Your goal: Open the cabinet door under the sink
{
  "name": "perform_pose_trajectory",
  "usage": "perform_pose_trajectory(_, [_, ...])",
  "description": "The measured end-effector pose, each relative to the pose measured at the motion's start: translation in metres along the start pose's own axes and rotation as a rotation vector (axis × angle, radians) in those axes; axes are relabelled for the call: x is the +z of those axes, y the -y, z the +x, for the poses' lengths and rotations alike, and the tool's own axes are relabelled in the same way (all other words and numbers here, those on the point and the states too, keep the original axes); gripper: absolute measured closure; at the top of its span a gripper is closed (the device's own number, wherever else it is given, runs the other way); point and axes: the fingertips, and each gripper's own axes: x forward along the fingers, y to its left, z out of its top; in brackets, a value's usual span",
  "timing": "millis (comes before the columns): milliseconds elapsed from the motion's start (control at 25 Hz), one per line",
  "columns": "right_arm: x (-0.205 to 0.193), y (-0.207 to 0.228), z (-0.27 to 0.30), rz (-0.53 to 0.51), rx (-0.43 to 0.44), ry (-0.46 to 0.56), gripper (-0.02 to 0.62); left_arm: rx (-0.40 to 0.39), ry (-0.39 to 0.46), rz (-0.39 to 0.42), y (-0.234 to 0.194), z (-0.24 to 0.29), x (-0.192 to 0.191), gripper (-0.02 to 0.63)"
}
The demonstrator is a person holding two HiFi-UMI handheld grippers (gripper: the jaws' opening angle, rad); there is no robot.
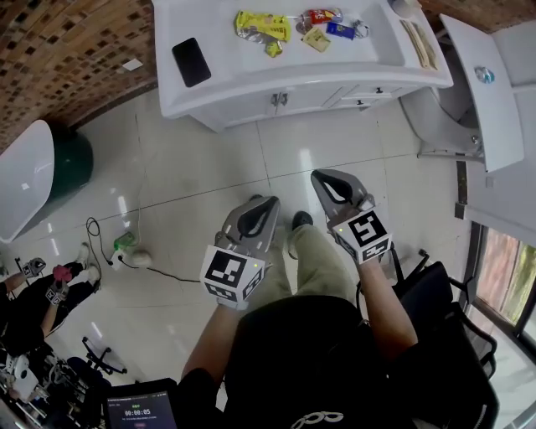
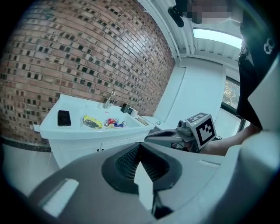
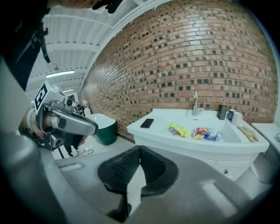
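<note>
The white sink cabinet (image 1: 251, 107) stands at the far side of the tiled floor, its doors closed, with small handles (image 1: 279, 99) at the middle. A black phone (image 1: 191, 61) and several snack packets (image 1: 261, 25) lie on top of it. My left gripper (image 1: 270, 201) and right gripper (image 1: 319, 175) hover side by side over the floor, well short of the cabinet, both pointing at it. In the left gripper view the jaws (image 2: 140, 146) meet, holding nothing. The right gripper (image 3: 140, 148) is shut and empty too, with the cabinet door (image 3: 227, 168) ahead on its right.
A green bin with a white lid (image 1: 50, 167) stands at the left. At the right are a toilet (image 1: 444, 117) and a black chair (image 1: 435, 289). A cable and small device (image 1: 126, 251) lie on the floor. A person sits at the lower left (image 1: 33, 289).
</note>
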Motion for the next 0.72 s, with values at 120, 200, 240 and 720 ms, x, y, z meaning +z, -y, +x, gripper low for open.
perform_pose_trajectory(120, [-0.015,0.013,0.023,0.0,-0.036,0.011,0.604,-0.011,-0.006,0.015,-0.012,0.015,-0.004,0.591])
perform_pose_trajectory(200, [-0.027,0.023,0.04,0.007,-0.045,0.021,0.603,-0.011,-0.012,0.026,-0.02,0.026,-0.009,0.591])
perform_pose_trajectory(240, [-0.035,0.029,0.05,0.014,-0.047,0.027,0.595,-0.006,-0.015,0.029,-0.026,0.033,-0.013,0.591])
perform_pose_trajectory(720, [-0.139,0.094,0.137,0.034,-0.029,-0.006,0.574,0.083,-0.017,-0.019,-0.08,0.102,-0.071,0.591])
